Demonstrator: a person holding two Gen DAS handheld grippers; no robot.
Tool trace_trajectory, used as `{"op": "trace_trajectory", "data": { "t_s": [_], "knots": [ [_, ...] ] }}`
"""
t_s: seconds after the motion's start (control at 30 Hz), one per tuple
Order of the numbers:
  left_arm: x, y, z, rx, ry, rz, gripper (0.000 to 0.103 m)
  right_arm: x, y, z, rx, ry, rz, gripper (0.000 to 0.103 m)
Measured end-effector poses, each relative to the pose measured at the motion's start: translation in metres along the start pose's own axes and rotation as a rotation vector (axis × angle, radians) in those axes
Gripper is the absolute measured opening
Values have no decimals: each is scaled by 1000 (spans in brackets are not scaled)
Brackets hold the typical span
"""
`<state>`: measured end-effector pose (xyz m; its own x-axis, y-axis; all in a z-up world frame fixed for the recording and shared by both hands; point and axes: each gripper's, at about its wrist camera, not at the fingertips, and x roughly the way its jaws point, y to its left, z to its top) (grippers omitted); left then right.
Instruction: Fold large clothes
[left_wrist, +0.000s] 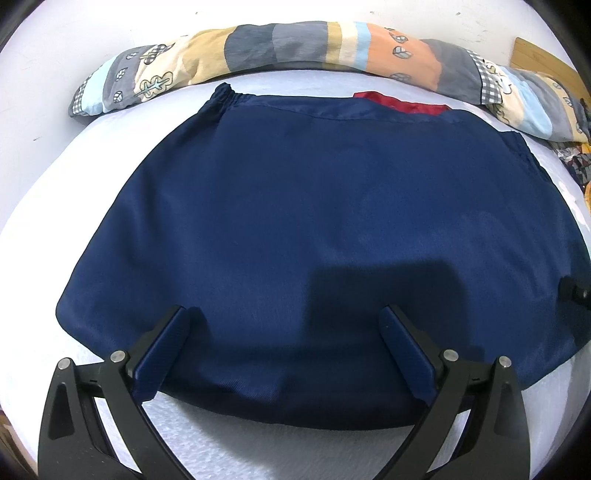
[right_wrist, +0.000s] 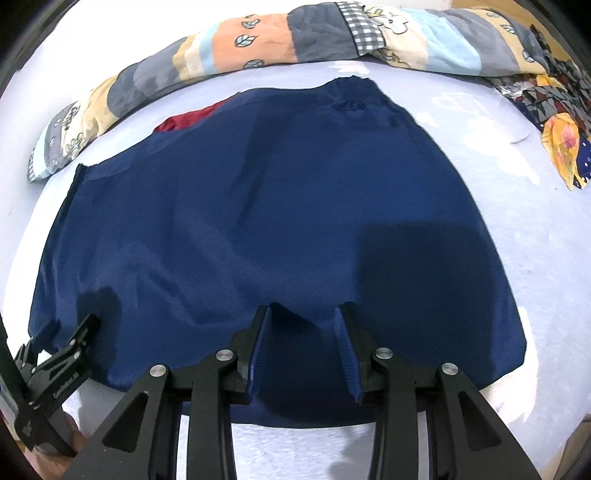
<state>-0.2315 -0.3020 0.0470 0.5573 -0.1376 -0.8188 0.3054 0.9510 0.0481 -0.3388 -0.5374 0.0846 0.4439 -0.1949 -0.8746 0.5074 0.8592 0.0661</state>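
Observation:
A navy blue garment (left_wrist: 314, 229) lies folded flat on the white bed sheet, with a red lining (left_wrist: 402, 101) showing at its far edge. It also shows in the right wrist view (right_wrist: 258, 221). My left gripper (left_wrist: 284, 321) is wide open, its fingers resting over the garment's near edge. My right gripper (right_wrist: 304, 317) is open with a narrower gap, fingers over the same near edge further right. The right gripper's tip shows at the left view's right border (left_wrist: 576, 293); the left gripper shows at lower left of the right view (right_wrist: 70, 347).
A rolled patchwork quilt (left_wrist: 295, 48) runs along the far side of the bed against the white wall. A patterned cloth (right_wrist: 546, 110) lies at the far right. A wooden board (left_wrist: 543, 62) stands at the far right corner. White sheet (right_wrist: 517, 221) surrounds the garment.

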Motion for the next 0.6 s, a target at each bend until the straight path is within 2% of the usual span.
{"op": "trace_trajectory", "data": {
  "t_s": [0.07,0.2,0.33,0.5,0.6],
  "knots": [
    [-1,0,-1,10,-3,-5,103,-4,-2,3,10,-26,-14,38],
    [-4,3,0,9,-3,-28,103,-11,-5,17,47,-83,46,37],
    [-7,13,7,-32,-4,-62,103,-1,5,50,28,-113,67,40],
    [-2,42,21,-105,-23,-3,103,18,29,101,27,-124,123,40],
    [7,57,24,-143,-4,35,103,39,49,133,-13,-106,212,38]
  ]
}}
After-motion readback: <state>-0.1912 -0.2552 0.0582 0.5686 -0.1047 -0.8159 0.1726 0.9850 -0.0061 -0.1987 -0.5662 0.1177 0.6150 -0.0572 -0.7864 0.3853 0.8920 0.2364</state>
